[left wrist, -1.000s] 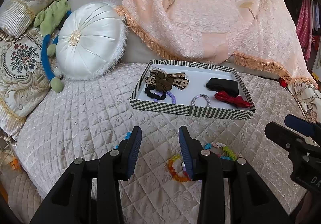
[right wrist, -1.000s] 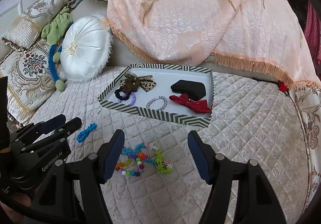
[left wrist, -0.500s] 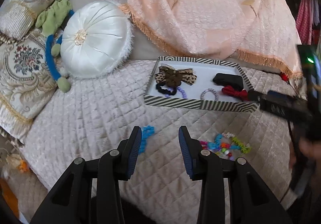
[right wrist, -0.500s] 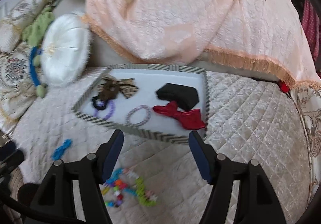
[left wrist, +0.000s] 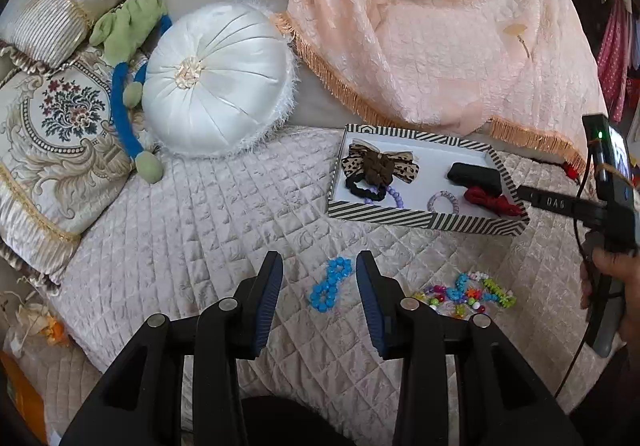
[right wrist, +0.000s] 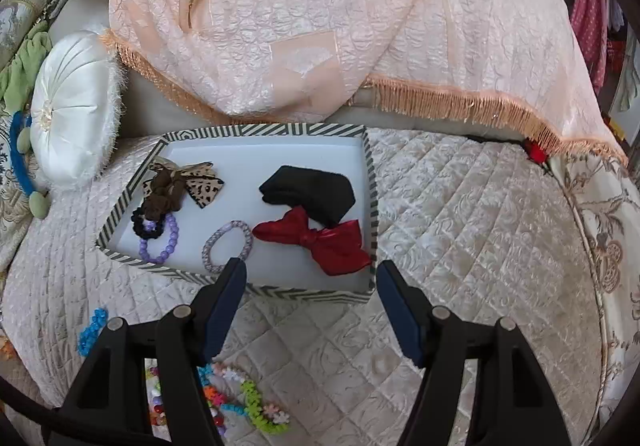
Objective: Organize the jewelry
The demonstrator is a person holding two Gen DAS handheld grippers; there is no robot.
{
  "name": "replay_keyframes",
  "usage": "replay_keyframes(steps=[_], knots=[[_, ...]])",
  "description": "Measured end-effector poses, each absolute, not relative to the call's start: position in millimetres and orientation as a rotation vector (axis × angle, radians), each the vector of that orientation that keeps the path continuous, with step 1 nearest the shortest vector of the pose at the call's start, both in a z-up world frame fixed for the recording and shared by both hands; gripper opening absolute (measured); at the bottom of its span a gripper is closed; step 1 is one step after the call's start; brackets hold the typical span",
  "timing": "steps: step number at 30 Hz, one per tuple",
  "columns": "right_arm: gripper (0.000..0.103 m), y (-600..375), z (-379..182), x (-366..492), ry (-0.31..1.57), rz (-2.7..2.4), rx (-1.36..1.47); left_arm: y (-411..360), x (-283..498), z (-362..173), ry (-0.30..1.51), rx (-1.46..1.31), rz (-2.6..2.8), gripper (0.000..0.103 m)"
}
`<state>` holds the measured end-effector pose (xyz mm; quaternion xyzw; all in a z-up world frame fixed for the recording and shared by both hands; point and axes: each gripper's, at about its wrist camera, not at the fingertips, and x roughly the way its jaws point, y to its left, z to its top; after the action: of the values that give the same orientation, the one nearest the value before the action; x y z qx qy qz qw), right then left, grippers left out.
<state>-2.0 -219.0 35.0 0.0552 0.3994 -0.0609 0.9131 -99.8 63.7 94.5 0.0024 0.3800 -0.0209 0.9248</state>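
Blue bead bracelet (left wrist: 330, 283) lay on the quilt (left wrist: 200, 214) directly between the spread, empty fingers of the left gripper (left wrist: 319, 278); the striped tray (left wrist: 424, 217) sat farther right, and mixed colourful bracelets (left wrist: 466, 292) lay near right.

Right wrist view: right gripper (right wrist: 310, 282) hung released, nothing held, over the tray's near rim (right wrist: 304, 292), with the red bow (right wrist: 320, 242) just beyond. The blue bracelet (right wrist: 92, 330) lay near left.

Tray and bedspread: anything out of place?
Yes. The blue bead bracelet and a tangled heap of colourful bead bracelets lie loose on the quilted bedspread, outside the striped tray that holds the other accessories. Both the left gripper and the right gripper are open and empty.
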Motion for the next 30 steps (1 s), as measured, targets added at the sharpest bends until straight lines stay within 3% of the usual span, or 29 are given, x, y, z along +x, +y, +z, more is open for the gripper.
replay_keyframes(steps=[12, 21, 30], knots=[[0.071, -228.3, 29.3, -25.8, 0.819, -0.057, 0.143, 41.7, -79.1, 90.4, 0.774, -0.021, -0.123, 0.028], [0.073, -204.2, 15.3, -67.2, 0.831, 0.048, 0.051, 37.2, -40.4, 24.8, 0.92, -0.024, -0.096, 0.031], [0.074, -212.9, 11.6, -84.1, 0.829, 0.071, 0.05, 36.0, -44.2, 27.6, 0.86, 0.013, -0.023, 0.031]])
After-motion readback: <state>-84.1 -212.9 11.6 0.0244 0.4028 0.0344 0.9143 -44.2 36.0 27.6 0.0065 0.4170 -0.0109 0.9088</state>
